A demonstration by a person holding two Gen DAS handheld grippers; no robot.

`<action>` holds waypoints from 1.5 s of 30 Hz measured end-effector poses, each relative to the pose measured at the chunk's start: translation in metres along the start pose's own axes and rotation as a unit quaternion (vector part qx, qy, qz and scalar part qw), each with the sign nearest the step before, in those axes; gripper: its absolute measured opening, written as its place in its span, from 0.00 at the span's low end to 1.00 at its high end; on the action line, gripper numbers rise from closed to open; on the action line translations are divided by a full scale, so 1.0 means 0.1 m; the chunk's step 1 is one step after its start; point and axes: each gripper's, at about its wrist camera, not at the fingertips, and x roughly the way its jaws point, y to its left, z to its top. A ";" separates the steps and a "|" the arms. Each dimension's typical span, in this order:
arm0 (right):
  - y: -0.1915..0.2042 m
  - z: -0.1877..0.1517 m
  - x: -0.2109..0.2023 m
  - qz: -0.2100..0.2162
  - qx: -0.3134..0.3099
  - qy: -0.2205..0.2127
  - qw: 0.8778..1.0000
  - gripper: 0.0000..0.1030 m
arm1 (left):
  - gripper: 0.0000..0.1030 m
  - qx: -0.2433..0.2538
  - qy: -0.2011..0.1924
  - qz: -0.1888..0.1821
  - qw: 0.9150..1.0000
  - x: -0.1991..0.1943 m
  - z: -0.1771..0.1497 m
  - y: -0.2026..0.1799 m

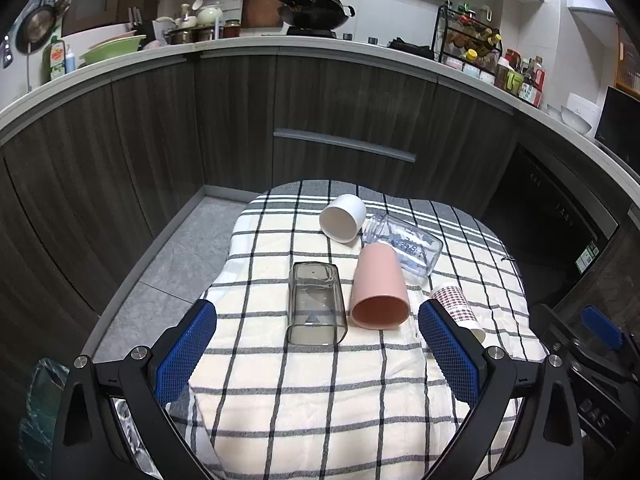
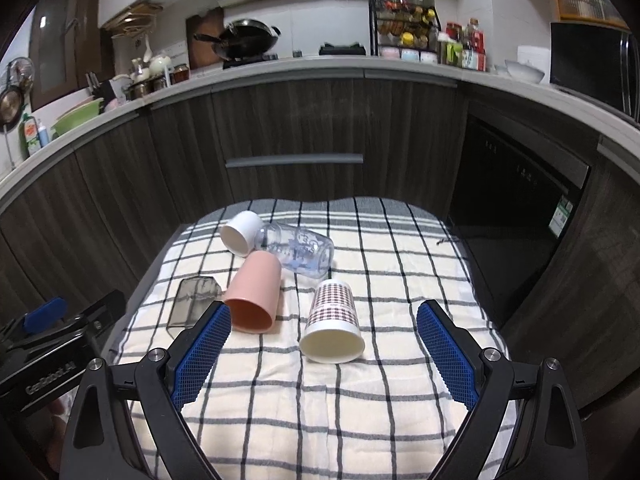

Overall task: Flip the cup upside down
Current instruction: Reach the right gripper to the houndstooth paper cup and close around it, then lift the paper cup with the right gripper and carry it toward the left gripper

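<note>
Several cups lie on their sides on a checked cloth (image 1: 304, 392): a smoky clear square cup (image 1: 316, 304) (image 2: 194, 302), a pink cup (image 1: 380, 290) (image 2: 254, 296), a white cup (image 1: 343, 218) (image 2: 241, 233), a clear bottle (image 1: 404, 248) (image 2: 298, 250) and a patterned paper cup (image 1: 458, 310) (image 2: 333, 322). My left gripper (image 1: 318, 334) is open and empty, just short of the square cup. My right gripper (image 2: 324, 338) is open and empty, its jaws either side of the paper cup's mouth without touching it.
The cloth covers a small table (image 2: 486, 308) in front of dark kitchen cabinets (image 1: 344, 120). The floor (image 1: 160, 280) lies to the left. Each gripper shows at the edge of the other's view: the right one (image 1: 600, 332) and the left one (image 2: 44, 316).
</note>
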 end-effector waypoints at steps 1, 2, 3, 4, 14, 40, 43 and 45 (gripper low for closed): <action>-0.01 0.01 0.04 -0.001 0.002 0.005 1.000 0.91 | 1.00 0.004 0.006 0.000 1.000 0.04 0.02 -0.02; -0.02 0.04 0.12 0.000 0.008 0.015 1.000 0.91 | 1.00 0.009 0.012 0.002 1.000 0.09 0.04 -0.04; -0.03 0.07 0.19 -0.003 0.011 0.023 1.000 0.91 | 1.00 0.011 0.014 0.003 1.000 0.12 0.05 -0.05; -0.04 0.08 0.23 -0.005 0.012 0.027 1.000 0.91 | 1.00 0.012 0.018 0.006 1.000 0.17 0.07 -0.06; -0.09 0.22 0.98 -0.025 0.016 0.111 0.993 0.91 | 1.00 0.012 0.049 0.013 0.999 0.71 0.20 -0.11; -0.04 -0.02 1.88 -0.015 0.033 0.232 0.972 0.60 | 1.00 0.022 0.101 0.013 0.995 1.11 0.06 -0.03; -0.01 0.00 1.71 -0.010 0.030 0.222 0.975 0.60 | 1.00 0.020 0.094 0.009 0.995 0.98 0.06 -0.01; 0.00 -0.01 1.62 -0.005 0.029 0.219 0.975 0.60 | 1.00 0.019 0.089 0.006 0.996 0.89 0.06 0.01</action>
